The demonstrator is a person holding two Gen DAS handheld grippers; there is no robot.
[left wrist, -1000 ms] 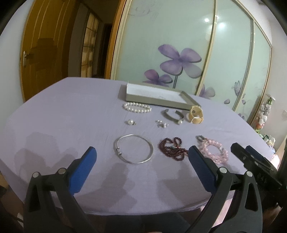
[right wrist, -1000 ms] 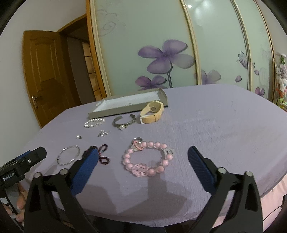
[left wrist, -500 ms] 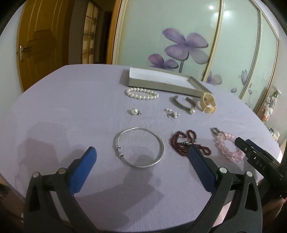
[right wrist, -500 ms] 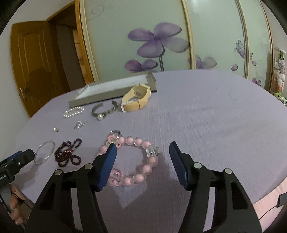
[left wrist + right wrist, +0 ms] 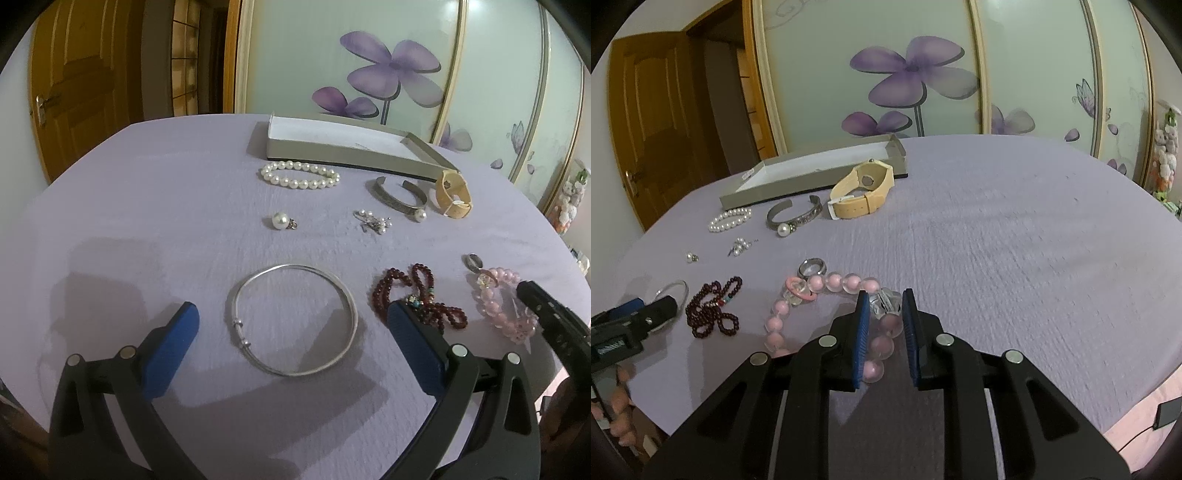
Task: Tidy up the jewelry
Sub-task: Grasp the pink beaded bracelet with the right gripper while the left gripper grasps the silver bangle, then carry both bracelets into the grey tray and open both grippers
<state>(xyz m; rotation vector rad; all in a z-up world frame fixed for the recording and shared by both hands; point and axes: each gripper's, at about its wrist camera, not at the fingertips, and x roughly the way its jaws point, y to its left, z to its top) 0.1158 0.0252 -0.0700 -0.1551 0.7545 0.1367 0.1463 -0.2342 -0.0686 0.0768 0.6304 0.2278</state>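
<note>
In the left wrist view, the left gripper (image 5: 291, 328) hangs with its blue fingers spread wide on either side of the silver bangle (image 5: 293, 319), which lies flat on the purple tablecloth (image 5: 147, 192) between them, untouched; that straddling stance looks like a line-up for the next pick. At about three o'clock from the bangle lies the dark red bead string (image 5: 417, 299), partly hidden behind the right-hand finger, and farther toward three o'clock the pink bead bracelet (image 5: 498, 302) with the right gripper's black tip (image 5: 546, 314) over it. Toward twelve o'clock sit a pearl pendant (image 5: 280, 220), a small cluster of earrings (image 5: 373, 223), a pearl bracelet (image 5: 299, 175), a grey cuff (image 5: 400, 197) and a tan watch (image 5: 452, 194), all laid out just in front of the open grey box (image 5: 343, 153), probably where the pieces are meant to go. In the right wrist view, the right gripper (image 5: 885, 306) has its jaws closing around the near right arc of the pink bracelet, with a clear faceted bead and pink beads between the pads; whether the pads already press on them I cannot tell, as a gap shows on the right side. A ring (image 5: 812, 266) lies at eleven o'clock, touching the bracelet. At nine o'clock the left gripper's tip covers part of the bangle.
</note>
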